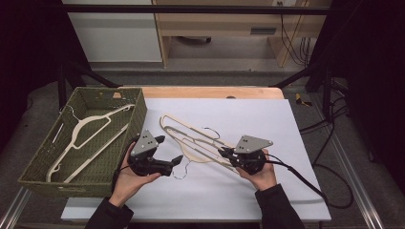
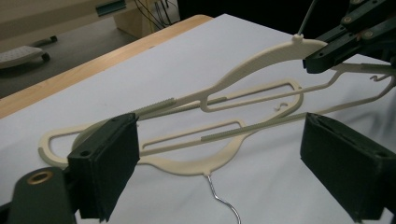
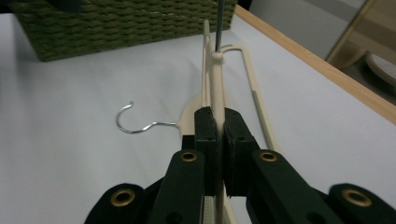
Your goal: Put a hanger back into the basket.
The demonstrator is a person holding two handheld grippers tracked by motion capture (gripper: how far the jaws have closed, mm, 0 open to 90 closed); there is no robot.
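At the far left, at about nine o'clock on the tabletop (image 1: 267,114), sits the basket (image 1: 43,157) with one hanger (image 1: 90,138) lying in it, long axis running from seven to one o'clock. My left claw (image 1: 173,149) hovers just right of the basket, its jaws spread wide with nothing between them; through it I look down at a flat hanger (image 2: 196,161) on the white sheet, its wire hook (image 2: 224,203) pointing toward me at six o'clock.

At the middle, two cream hangers overlap, both stretched from ten o'clock down to four. My right claw (image 1: 224,152) is pressed together on the raised hanger (image 2: 275,51), pinching its neck just below the hook, so that end sits lifted off the sheet.

The tabletop lies open to the right and toward me; the wooden edge (image 1: 210,91) runs along twelve o'clock, well apart from both claws.
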